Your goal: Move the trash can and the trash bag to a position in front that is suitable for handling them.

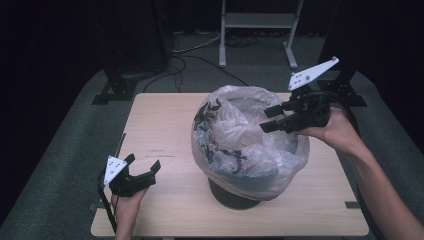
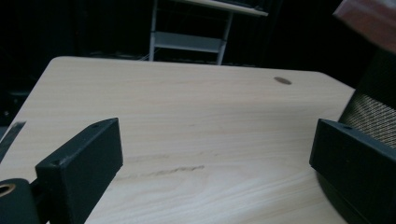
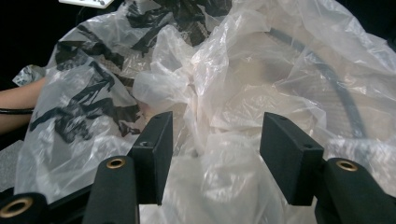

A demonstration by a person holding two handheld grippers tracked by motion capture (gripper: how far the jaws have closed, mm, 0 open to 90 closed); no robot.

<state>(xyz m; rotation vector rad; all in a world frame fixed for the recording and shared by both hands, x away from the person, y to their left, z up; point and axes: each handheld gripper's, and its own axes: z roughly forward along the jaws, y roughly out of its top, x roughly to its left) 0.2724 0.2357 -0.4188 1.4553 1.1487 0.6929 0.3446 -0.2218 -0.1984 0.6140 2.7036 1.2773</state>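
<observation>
A dark round bin (image 1: 234, 196) stands on the wooden table (image 1: 165, 130), lined with a clear plastic bag (image 1: 240, 135) printed with black marks; the bag (image 3: 224, 93) drapes over the rim and bunches inside. My right gripper (image 1: 268, 118) hovers open over the bin's right rim, jaws pointing left into the bag, with crumpled film between its fingers (image 3: 154, 149) but not pinched. My left gripper (image 1: 145, 165) is open low over the table's front left, with nothing between its jaws. The bin's mesh wall (image 2: 373, 116) lies just beyond its right jaw.
Bare tabletop (image 2: 187, 112) stretches ahead of the left gripper. A metal frame stand (image 1: 257, 25) and cables (image 1: 195, 55) sit on the grey floor beyond the table. Black stand legs (image 1: 112, 85) flank the far corners.
</observation>
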